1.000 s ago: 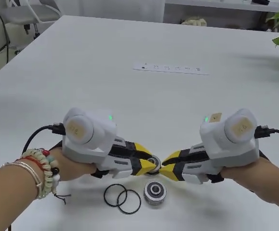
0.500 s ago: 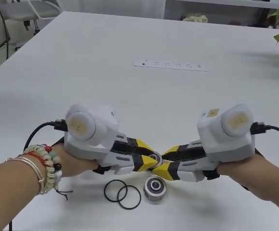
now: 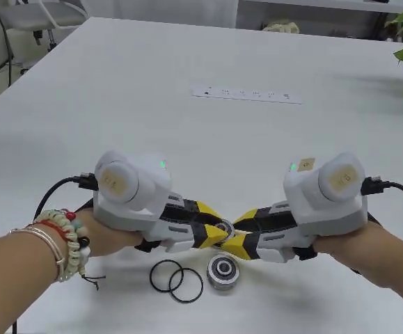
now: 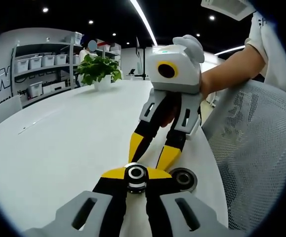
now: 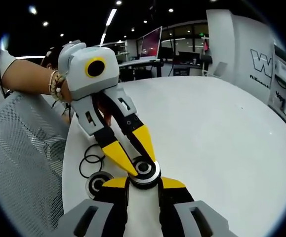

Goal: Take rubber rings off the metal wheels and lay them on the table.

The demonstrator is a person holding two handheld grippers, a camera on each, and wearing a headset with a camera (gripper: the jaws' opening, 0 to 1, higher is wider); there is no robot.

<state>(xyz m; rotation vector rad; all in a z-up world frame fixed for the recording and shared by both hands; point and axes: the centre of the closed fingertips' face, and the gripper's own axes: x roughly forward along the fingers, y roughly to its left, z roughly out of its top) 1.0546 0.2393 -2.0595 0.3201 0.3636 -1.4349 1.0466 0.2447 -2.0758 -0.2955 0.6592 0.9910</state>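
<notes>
Now, left gripper (image 3: 218,232): closed on a small metal wheel from the left, just above the near edge of the tabletop (image 3: 117,104). In the left gripper view its yellow tips sit tight on either side of that wheel.
Loose rings (image 3: 177,280): two thin black rubber rings lie flat and overlapping by the near edge, just below the left gripper and clear of both wheels.
Held wheel (image 3: 223,227): lifted off the tabletop, caught between the tips of both grippers. A dark band runs round its rim, which I take for the ring yet to come off.
Second wheel (image 3: 223,271): lies flat by the near edge, right under the held wheel and just right of the loose rings. Neither gripper touches it, and I cannot tell whether it carries a ring.
Right gripper (image 3: 237,240): meets the held wheel from the right, jaws drawn in against its rim. I cannot tell whether they bite rubber or bare metal.
Handling: the wheel looks hard, smooth and dense, so it would slip from a light pinch and is best clamped across its flat faces. The ring looks soft and stretchy. Nip it at one spot on the rim and roll it off sideways; it may snap back or flick away.
</notes>
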